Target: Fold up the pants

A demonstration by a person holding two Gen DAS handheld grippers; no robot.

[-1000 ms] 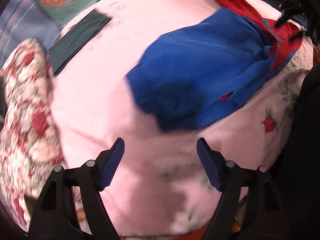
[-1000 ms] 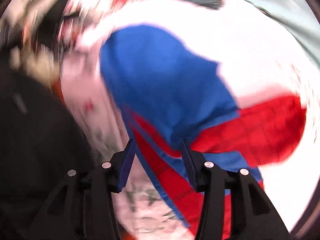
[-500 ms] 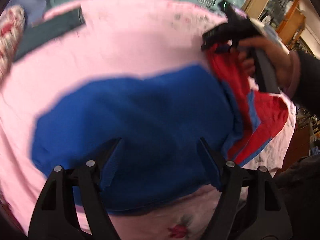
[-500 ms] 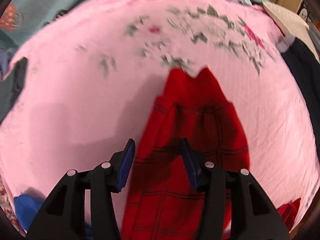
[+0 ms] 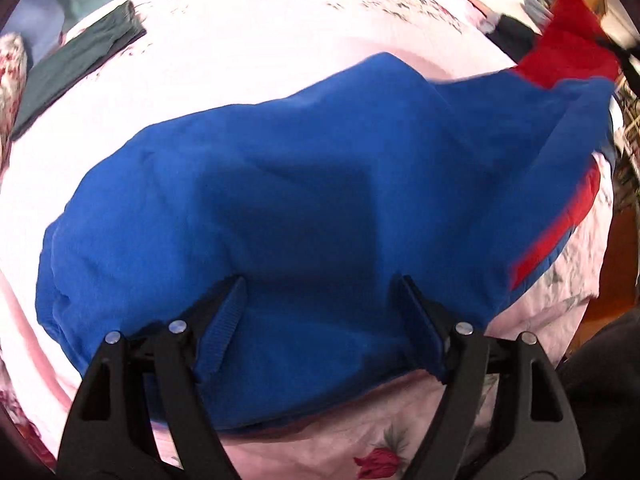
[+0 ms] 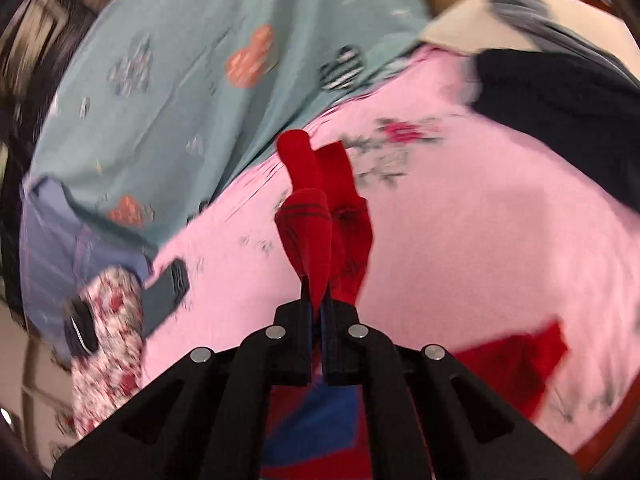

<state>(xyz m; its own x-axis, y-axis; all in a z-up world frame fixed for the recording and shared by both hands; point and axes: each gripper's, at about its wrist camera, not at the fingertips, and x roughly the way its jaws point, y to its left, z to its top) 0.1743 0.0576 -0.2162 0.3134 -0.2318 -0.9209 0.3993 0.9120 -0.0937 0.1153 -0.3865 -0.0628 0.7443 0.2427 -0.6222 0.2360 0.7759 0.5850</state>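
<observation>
Blue and red pants (image 5: 304, 200) lie spread on a pink floral bedsheet (image 5: 240, 60). In the left wrist view my left gripper (image 5: 320, 304) is open, low over the blue part, jaws wide apart on either side of the cloth. The red leg end (image 5: 568, 56) is lifted at the far right. In the right wrist view my right gripper (image 6: 316, 300) is shut on the red leg cloth (image 6: 320, 216), which sticks up from between the fingers. More red and blue cloth (image 6: 516, 364) hangs below it.
A folded dark green garment (image 5: 76, 68) lies at the sheet's far left, also seen in the right wrist view (image 6: 164, 296). A teal patterned cover (image 6: 192, 80) lies behind. A floral pillow (image 6: 108, 340) is on the left, dark clothing (image 6: 560, 120) on the right.
My right gripper has closed on the red leg and lifted it away from the sheet. My left gripper has come lower and closer over the blue part, still open.
</observation>
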